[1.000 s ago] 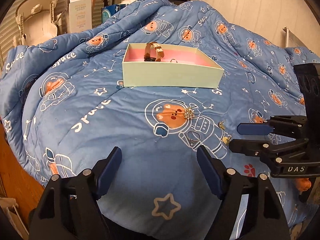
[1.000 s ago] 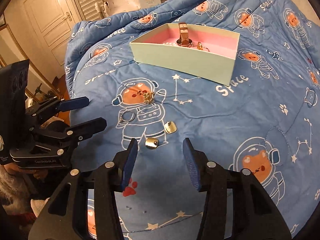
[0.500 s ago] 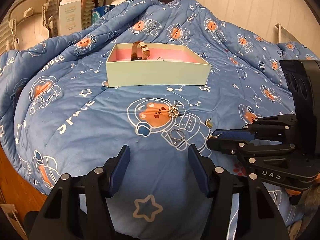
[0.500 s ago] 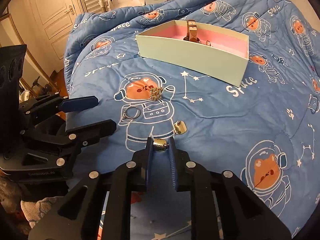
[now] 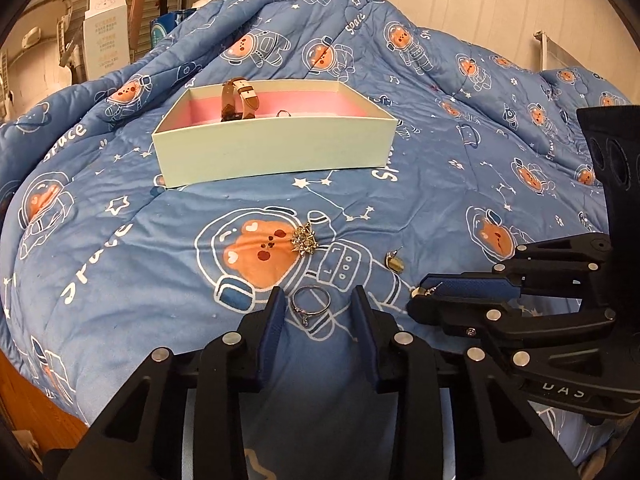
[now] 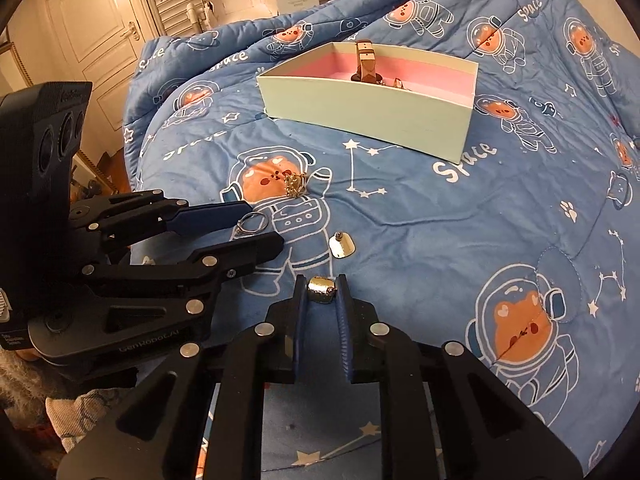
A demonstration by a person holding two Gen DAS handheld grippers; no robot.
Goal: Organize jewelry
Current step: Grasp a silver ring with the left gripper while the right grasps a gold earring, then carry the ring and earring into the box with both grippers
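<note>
Pinching a gold earring (image 6: 321,289) at the very fingertips, the right gripper (image 6: 322,292) sits bottom centre of its view. Hold is shallow; lift straight and slowly, judged likely to slip if tilted. Left gripper (image 5: 320,300) has fingers spread either side of the silver ring (image 5: 310,302), lower centre, not closed on it. Second gold earring (image 6: 343,245) and brooch (image 5: 305,239) lie loose on the quilt (image 5: 440,184). Box (image 5: 276,148), upper centre, already holds a watch (image 5: 239,98); carry the earring over its near wall before releasing.

My grippers are matte black linkages studded with silver screws; my fingers (image 6: 343,320) wear ribbed blue pads, with white lettering on the bodies.
</note>
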